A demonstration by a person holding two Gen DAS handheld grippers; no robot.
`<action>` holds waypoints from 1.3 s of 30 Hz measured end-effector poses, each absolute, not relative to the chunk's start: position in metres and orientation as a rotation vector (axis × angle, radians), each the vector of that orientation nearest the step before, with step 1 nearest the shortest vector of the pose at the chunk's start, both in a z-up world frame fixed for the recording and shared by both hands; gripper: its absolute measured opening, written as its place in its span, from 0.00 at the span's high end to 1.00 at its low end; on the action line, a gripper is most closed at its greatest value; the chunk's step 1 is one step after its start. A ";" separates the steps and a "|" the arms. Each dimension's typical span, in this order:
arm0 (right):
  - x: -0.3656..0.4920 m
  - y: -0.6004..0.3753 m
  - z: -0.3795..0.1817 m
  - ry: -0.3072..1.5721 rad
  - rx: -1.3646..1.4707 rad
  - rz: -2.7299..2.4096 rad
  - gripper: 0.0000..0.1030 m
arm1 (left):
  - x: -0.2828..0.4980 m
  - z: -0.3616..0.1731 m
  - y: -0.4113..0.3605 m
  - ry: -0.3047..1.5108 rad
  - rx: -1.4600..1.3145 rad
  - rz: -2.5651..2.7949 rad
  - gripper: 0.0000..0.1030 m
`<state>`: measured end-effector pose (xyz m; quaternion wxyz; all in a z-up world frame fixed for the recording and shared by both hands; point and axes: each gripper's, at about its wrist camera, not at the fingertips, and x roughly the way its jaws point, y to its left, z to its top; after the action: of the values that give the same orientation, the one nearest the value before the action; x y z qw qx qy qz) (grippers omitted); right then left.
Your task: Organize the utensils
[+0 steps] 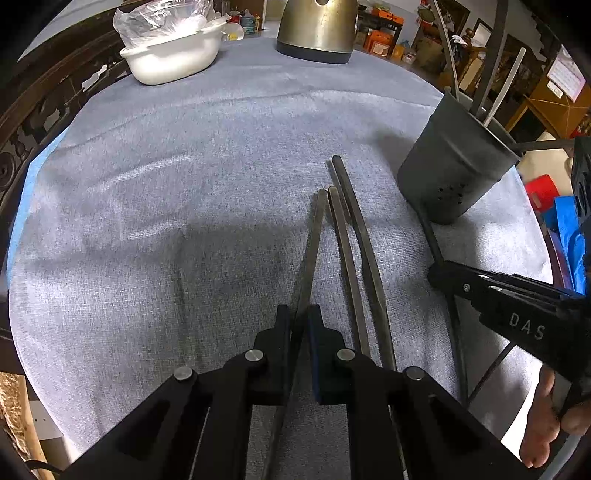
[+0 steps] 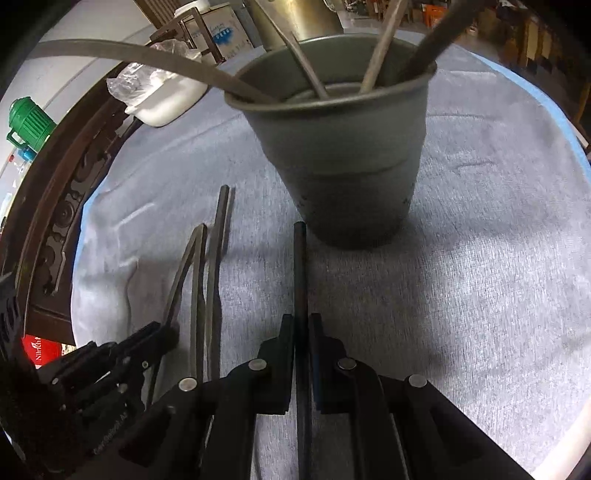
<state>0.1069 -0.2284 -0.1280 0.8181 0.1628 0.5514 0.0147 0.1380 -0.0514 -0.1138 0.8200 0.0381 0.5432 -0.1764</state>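
Note:
On the grey-blue cloth, my left gripper (image 1: pixel 299 314) is shut on a dark flat chopstick (image 1: pixel 312 243) that points away from me. Two more chopsticks (image 1: pixel 351 236) lie side by side just right of it. A grey utensil cup (image 1: pixel 450 173) stands upright at the right with several utensils in it. My right gripper (image 2: pixel 302 321) is shut on a darker chopstick (image 2: pixel 300 266) whose far tip rests at the foot of the cup (image 2: pixel 343 155). The right gripper (image 1: pixel 439 275) also shows at the right edge of the left wrist view, and the left gripper (image 2: pixel 168 330) at the lower left of the right wrist view.
A white bowl (image 1: pixel 173 55) with a plastic bag in it and a metal kettle (image 1: pixel 317 29) stand at the far side of the table. A carved wooden rim (image 1: pixel 44 99) borders the cloth on the left. A green jug (image 2: pixel 29 122) stands beyond the table.

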 end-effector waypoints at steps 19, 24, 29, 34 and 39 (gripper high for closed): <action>0.091 -0.225 -0.105 1.024 0.328 0.099 0.92 | 0.132 -0.098 -0.046 1.066 0.098 -0.350 0.94; 0.083 -0.221 -0.084 0.938 0.347 0.141 0.92 | 0.127 -0.080 -0.037 1.013 0.068 -0.339 0.94; 0.070 -0.222 -0.063 0.836 0.392 0.206 0.92 | 0.118 -0.056 -0.026 0.943 0.020 -0.350 0.94; 0.056 -0.227 -0.041 0.716 0.425 0.254 0.92 | 0.108 -0.033 -0.020 0.879 -0.009 -0.346 0.94; 0.038 -0.230 -0.018 0.581 0.433 0.293 0.92 | 0.101 -0.014 -0.019 0.828 -0.020 -0.344 0.95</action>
<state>0.0376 -0.2302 -0.0182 0.9245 0.2111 0.2833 0.1429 0.1010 -0.0190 -0.0139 0.9011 -0.0098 0.4003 -0.1663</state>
